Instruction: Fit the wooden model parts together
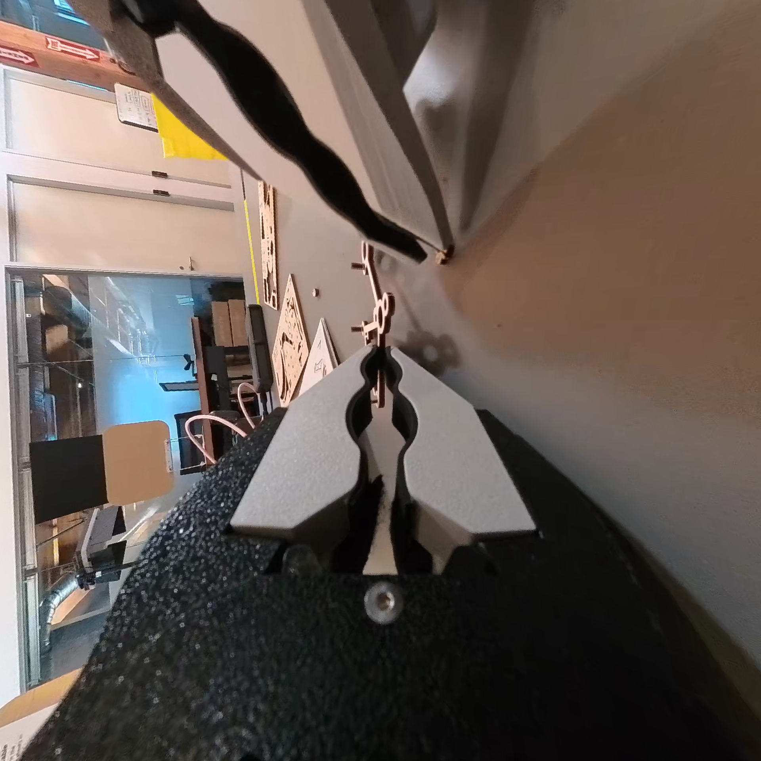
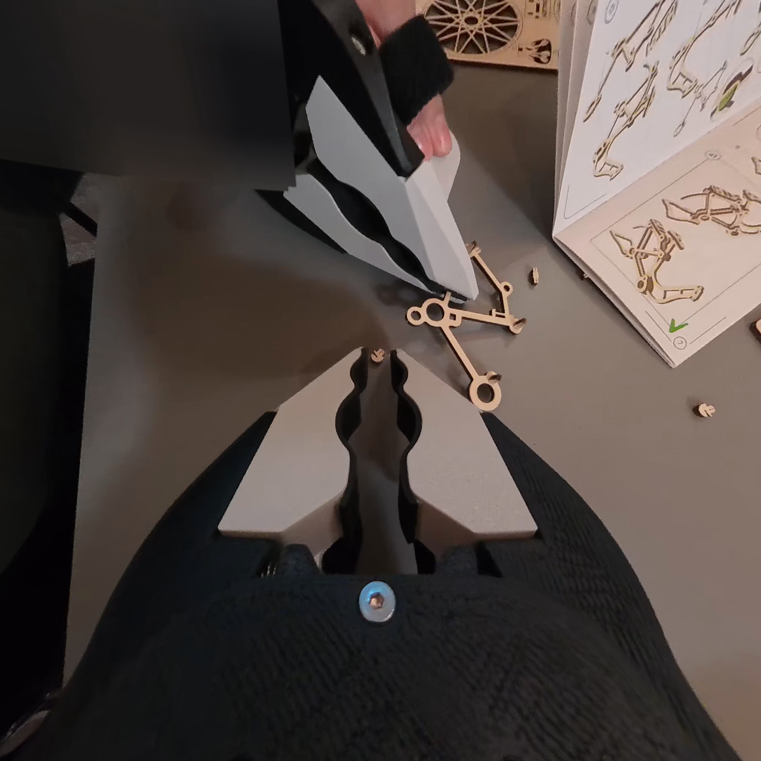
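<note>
Right gripper (image 2: 377, 353) low over the grey table (image 2: 230, 255), jaws slightly apart; a small wooden peg (image 2: 377, 355) lies on the table between the fingertips, gap visible on both sides, not gripped. Just beyond it, the wooden frame (image 2: 455, 325): flat lattice of thin bars with rings at the ends, short pegs sticking out at several joints. Left gripper (image 1: 379, 350) clamped on one bar of that frame, black pads pressed to both faces; frame juts out past the tips, edge-on in the left wrist view. In the right wrist view the left gripper comes down from upper left, tips at the frame's double-ring end, a hand (image 2: 428, 123) with dark cuff on its handle. Two loose pegs further right on the table, one near the frame (image 2: 533, 275), one well apart (image 2: 703, 410). Open instruction booklet (image 2: 659, 206) stands at far right. Laser-cut sheet (image 2: 486, 33) with wheel pattern lies at the far table edge. More cut sheets (image 1: 290, 350) visible far off in the left view.
</note>
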The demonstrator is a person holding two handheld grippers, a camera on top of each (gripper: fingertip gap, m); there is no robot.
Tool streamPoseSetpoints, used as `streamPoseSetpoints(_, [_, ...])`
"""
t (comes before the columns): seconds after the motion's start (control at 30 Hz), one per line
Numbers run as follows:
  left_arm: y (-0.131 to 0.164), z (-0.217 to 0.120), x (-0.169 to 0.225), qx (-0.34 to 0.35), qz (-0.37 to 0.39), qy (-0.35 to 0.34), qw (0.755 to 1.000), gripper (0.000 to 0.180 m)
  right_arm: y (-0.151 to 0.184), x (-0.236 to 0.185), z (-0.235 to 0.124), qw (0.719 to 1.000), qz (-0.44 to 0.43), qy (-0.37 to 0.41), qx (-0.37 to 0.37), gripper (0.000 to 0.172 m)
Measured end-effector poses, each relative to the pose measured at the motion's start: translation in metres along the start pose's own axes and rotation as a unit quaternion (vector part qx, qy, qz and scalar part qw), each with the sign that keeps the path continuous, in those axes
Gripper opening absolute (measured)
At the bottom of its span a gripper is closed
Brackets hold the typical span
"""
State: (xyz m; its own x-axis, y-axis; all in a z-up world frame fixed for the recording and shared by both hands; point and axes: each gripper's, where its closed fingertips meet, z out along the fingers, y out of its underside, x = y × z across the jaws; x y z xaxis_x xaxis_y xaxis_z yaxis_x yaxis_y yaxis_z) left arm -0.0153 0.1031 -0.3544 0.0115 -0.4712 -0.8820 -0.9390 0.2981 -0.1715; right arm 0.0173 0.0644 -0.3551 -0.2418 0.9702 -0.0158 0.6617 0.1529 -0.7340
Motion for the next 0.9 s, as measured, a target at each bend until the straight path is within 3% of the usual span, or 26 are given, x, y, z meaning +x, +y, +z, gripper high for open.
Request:
streamPoseSetpoints(0.3, [-0.005,-0.002,0.001,0.016,-0.015,0.008,1.0,0.001,-0.002,-0.004,-0.001,1.0,0.011,-0.024,0.014,0.004])
streamPoseSetpoints(0.37, [-0.009,-0.004,0.002,0.023,-0.057,0.026,0.998,0.002,-0.005,-0.005,-0.005,0.998,0.03,-0.045,0.033,0.004])
streamPoseSetpoints(0.5, [-0.023,-0.013,0.003,0.071,-0.131,0.073,0.986,0.023,-0.006,-0.003,-0.016,0.991,0.075,-0.092,0.067,0.003])
streamPoseSetpoints(0.63, [-0.028,-0.018,0.005,0.109,-0.101,0.072,0.986,0.027,-0.011,-0.003,-0.026,0.98,0.112,-0.133,0.099,0.003])
streamPoseSetpoints(0.9, [-0.069,-0.044,-0.001,0.234,-0.065,0.034,0.97,0.032,-0.035,-0.025,-0.035,0.947,0.157,-0.232,0.157,0.003])
